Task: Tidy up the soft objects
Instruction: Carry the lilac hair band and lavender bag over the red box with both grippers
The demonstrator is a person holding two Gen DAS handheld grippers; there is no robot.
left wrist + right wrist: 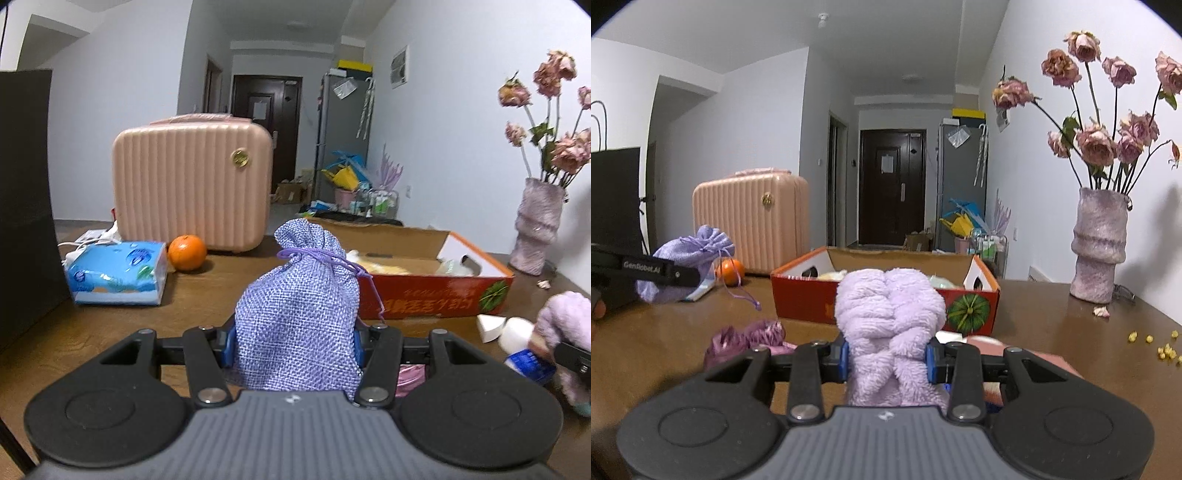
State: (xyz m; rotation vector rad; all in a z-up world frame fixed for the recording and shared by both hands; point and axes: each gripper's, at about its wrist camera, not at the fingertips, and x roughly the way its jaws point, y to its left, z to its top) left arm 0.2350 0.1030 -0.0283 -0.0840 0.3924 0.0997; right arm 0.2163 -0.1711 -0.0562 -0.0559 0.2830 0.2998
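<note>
- 2 soft things held at once, each between the jaws of its own gripper, both facing the open red box [886, 291] on the brown surface [1052, 325]: likely the collecting place, since pale soft items already lie inside.
- Left gripper [293, 343]: clamped on the lilac woven pouch [301, 314] low on its body, jaws at a middling width set by the pouch's bulk. Blue pads press both flanks; drawstring neck stands upright above.
- From the right wrist view, same pouch seen lifted clear of the surface at far left, cord dangling below.
- Right gripper [886, 360]: squeezed narrow on the fluffy lilac towel roll [890, 317], pile bulging above and around the pads. Held just short of the box's near wall.
- Low grips judged sensible: leaves the bulk of each item forward, ready to drop over the box rim.
- Left on the surface, not yet gathered: crumpled purple satin pouch [746, 339] near the right gripper.
- Beyond, well apart from the box: tissue pack [118, 273], orange [186, 253], pink case [192, 184]; vase of dried roses [1099, 243] to the right.
</note>
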